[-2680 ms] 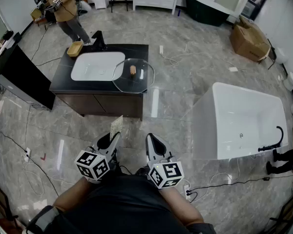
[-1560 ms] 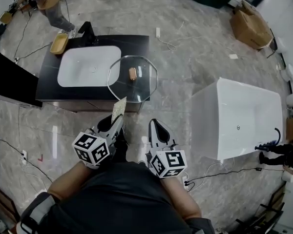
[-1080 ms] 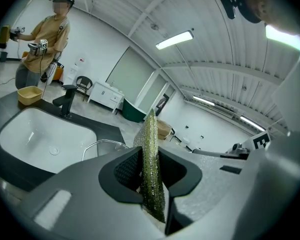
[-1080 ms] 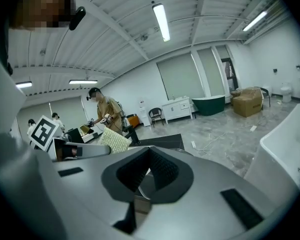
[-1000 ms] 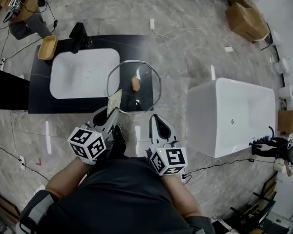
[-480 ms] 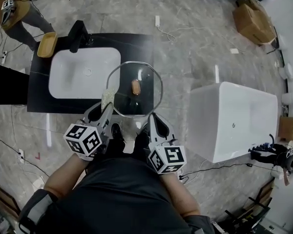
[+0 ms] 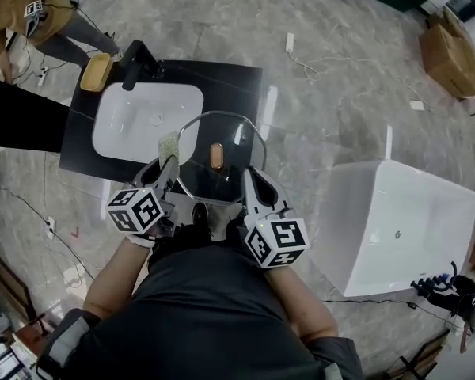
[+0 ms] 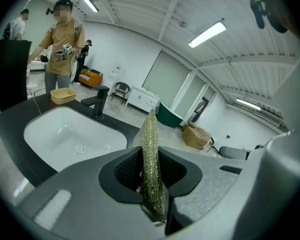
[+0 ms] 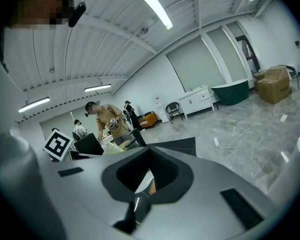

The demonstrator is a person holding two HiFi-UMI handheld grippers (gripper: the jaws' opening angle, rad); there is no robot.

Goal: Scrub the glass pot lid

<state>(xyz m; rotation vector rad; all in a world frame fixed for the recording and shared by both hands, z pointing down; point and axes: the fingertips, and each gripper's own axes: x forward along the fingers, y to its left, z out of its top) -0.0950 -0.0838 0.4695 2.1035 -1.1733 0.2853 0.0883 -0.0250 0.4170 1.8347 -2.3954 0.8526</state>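
The glass pot lid (image 7: 231,165) lies flat in the middle of the head view. It sits on the right end of a black counter (image 7: 237,85), and its near edge sticks out past the counter. A small brown knob (image 7: 215,155) is in the middle of the lid. A white sink (image 7: 146,121) is just to the left of the lid, with a black tap (image 7: 138,54) and a tan tray (image 7: 96,72) above it, near the upper left of the frame.

The left gripper (image 7: 166,166) is at the left rim of the lid. Its jaws are squeezed tight on a green scrub pad (image 7: 169,145). The pad stands up thin between the jaws, and its top pokes out past them in the left gripper view (image 8: 150,164).

The right gripper (image 7: 251,177) is at the lower right rim of the lid. Its jaws are closed together with nothing in them. In the right gripper view, the lid's knob (image 9: 150,185) shows through the hole behind the jaw tips.

A white bathtub (image 7: 404,228) stands at the right. A person (image 7: 32,14) in a tan top is in the upper left corner.
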